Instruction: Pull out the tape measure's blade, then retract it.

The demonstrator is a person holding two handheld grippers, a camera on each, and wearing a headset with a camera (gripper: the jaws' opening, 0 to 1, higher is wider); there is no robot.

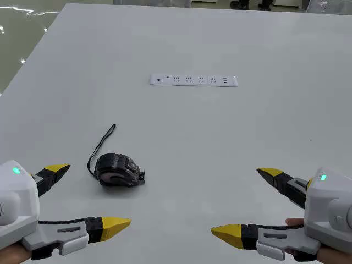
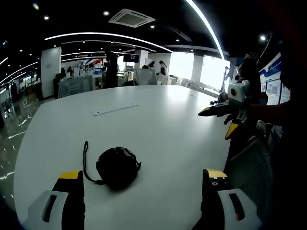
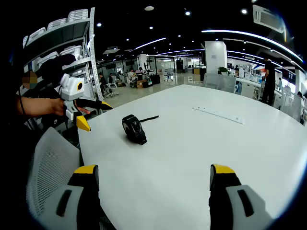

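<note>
I read table (image 1: 236,137) as smooth white, slight sheen. Tape measure (image 1: 116,169): matt black rubbery case. Power strip (image 1: 192,80) at its 1 o'clock: white plastic.

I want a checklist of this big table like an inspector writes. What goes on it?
Surface: white table, bare around the things.
Job's things: black tape measure lying nearer the left gripper, blade not pulled out.
Clutter: white power strip, farther back.
Grippers: left gripper and right gripper both open, holding nothing, apart from the tape measure.
Cables: nothing seen plugged in; the tape measure's black strap lies loose.
Surroundings: open office, shelves, ceiling lights, people far off.
</note>
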